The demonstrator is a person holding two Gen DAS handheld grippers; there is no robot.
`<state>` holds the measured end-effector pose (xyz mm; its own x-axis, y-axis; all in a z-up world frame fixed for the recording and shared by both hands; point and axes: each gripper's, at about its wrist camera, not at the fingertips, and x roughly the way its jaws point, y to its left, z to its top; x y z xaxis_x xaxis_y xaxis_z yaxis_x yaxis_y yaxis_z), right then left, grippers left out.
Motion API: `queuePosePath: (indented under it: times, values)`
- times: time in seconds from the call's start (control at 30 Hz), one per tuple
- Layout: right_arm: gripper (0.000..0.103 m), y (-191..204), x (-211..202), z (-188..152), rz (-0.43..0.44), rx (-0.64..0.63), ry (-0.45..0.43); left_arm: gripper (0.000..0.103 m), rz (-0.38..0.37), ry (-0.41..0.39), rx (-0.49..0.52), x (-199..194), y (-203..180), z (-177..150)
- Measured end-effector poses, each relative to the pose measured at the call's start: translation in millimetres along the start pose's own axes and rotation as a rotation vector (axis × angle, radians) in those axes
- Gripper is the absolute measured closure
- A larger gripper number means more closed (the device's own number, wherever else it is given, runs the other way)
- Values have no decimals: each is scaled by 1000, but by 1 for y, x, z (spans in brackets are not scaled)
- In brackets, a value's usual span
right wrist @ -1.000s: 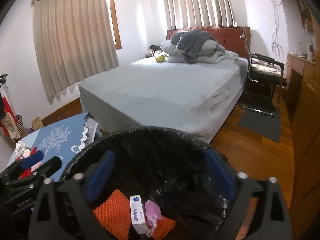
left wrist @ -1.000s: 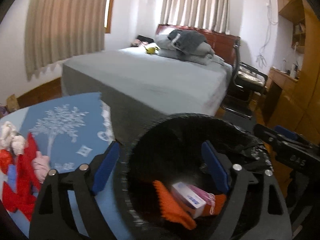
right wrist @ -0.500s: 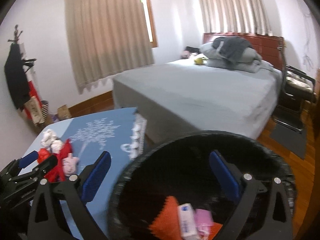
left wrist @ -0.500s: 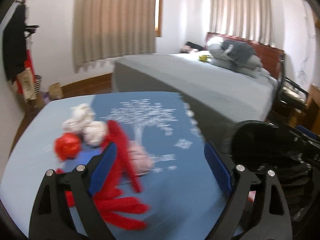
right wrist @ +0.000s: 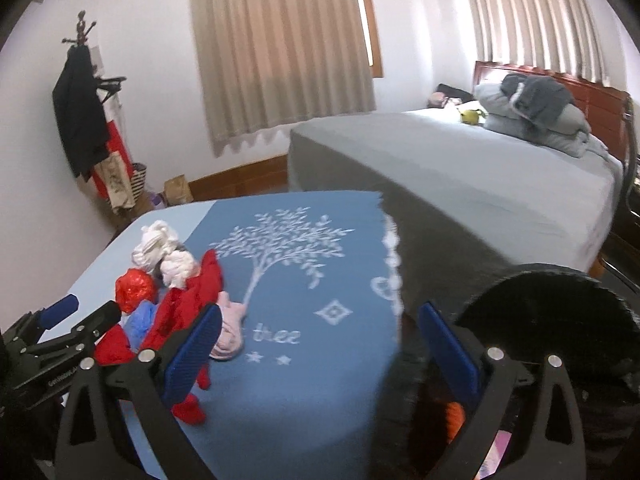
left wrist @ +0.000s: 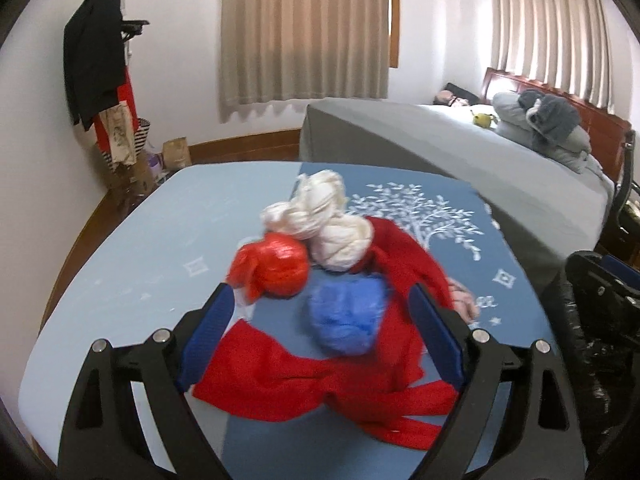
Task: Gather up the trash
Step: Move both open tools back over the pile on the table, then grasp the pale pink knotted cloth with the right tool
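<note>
A heap of trash lies on the blue table (left wrist: 168,240): a crumpled blue bag (left wrist: 346,316), a red crumpled bag (left wrist: 272,268), white wads (left wrist: 320,216), a pink wad (right wrist: 230,328) and long red strips (left wrist: 320,384). My left gripper (left wrist: 320,336) is open and empty, its jaws on either side of the blue bag, just above the heap. My right gripper (right wrist: 320,352) is open and empty, over the table's right edge beside the black-lined trash bin (right wrist: 560,320). Orange trash (right wrist: 454,416) shows inside the bin.
A grey bed (right wrist: 460,168) with pillows stands behind the table. A coat rack with dark clothes (left wrist: 94,60) and bags stand at the left wall. Curtains (left wrist: 304,32) cover the windows. The bin also shows at the right of the left wrist view (left wrist: 592,320).
Both grippers have swung left, away from over the bin. The left one now hovers over the heap on the table; the right one has moved to the table's edge.
</note>
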<state>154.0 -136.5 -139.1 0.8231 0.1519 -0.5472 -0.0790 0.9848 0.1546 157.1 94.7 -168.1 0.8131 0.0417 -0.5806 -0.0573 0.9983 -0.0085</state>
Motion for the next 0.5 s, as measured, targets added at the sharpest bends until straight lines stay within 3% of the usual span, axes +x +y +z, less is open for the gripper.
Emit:
queuePosePath:
  times: [0.5]
  values:
    - [10,33,66,-11,15,-76,149,17,33,51,-48,23,28,-10]
